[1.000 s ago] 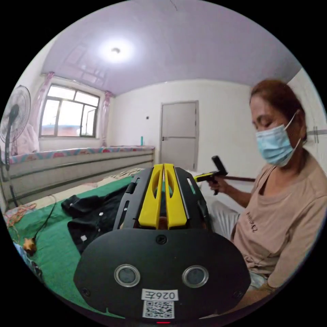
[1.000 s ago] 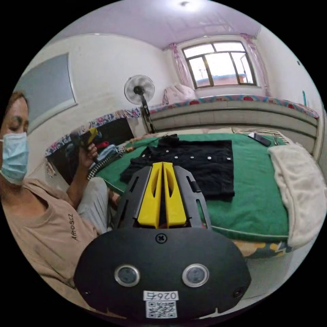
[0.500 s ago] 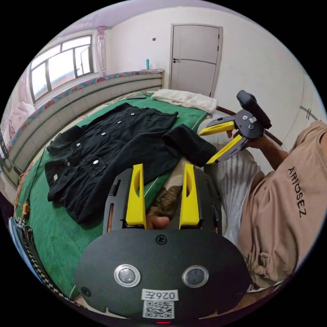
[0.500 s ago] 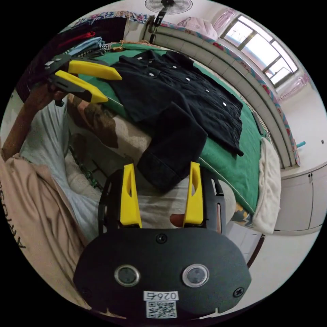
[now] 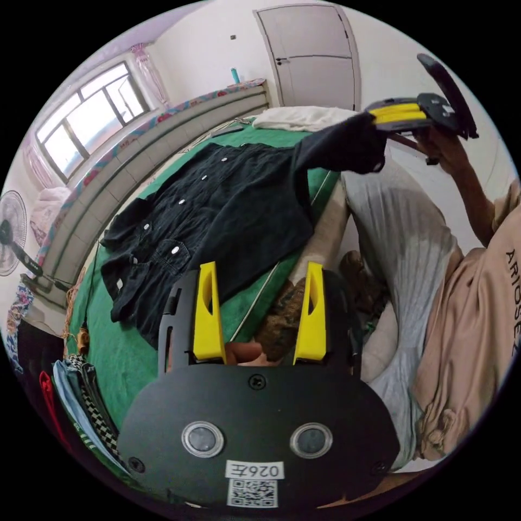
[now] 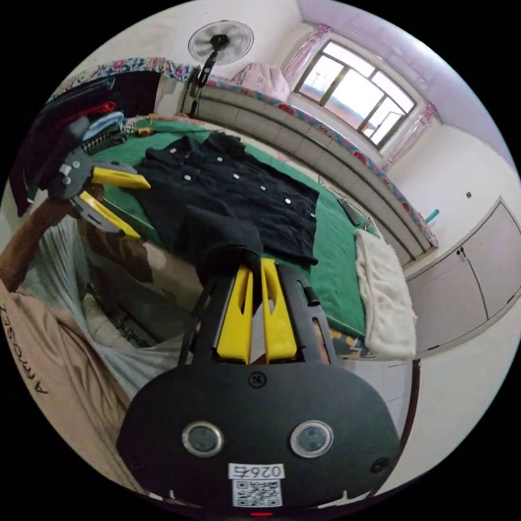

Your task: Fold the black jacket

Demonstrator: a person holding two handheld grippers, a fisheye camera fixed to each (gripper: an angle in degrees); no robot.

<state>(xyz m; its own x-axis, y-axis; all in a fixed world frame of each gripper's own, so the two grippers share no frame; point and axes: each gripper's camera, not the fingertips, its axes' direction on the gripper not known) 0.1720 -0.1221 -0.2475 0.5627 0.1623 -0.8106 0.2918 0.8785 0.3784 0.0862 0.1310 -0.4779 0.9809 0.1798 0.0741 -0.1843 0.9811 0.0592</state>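
Jaws of the right gripper [image 6: 256, 271] are pressed together on the cuff of the black button-front denim jacket [image 6: 233, 187], holding that sleeve end lifted off the bed edge; in the left gripper view the same right gripper [image 5: 380, 115] shows with the dark cuff bunched at its yellow tips. Jaws of the left gripper [image 5: 260, 277] stand wide apart with nothing between them, hovering above the near edge of the green bed cover [image 5: 103, 331]; in the right gripper view that left gripper [image 6: 133, 209] sits just beside the jacket's near hem. Beyond the jaws, the jacket body lies flat on the cover, buttons up. Bare green cover runs past its far hem toward a folded cream blanket [image 6: 382, 296] at the bed's end.
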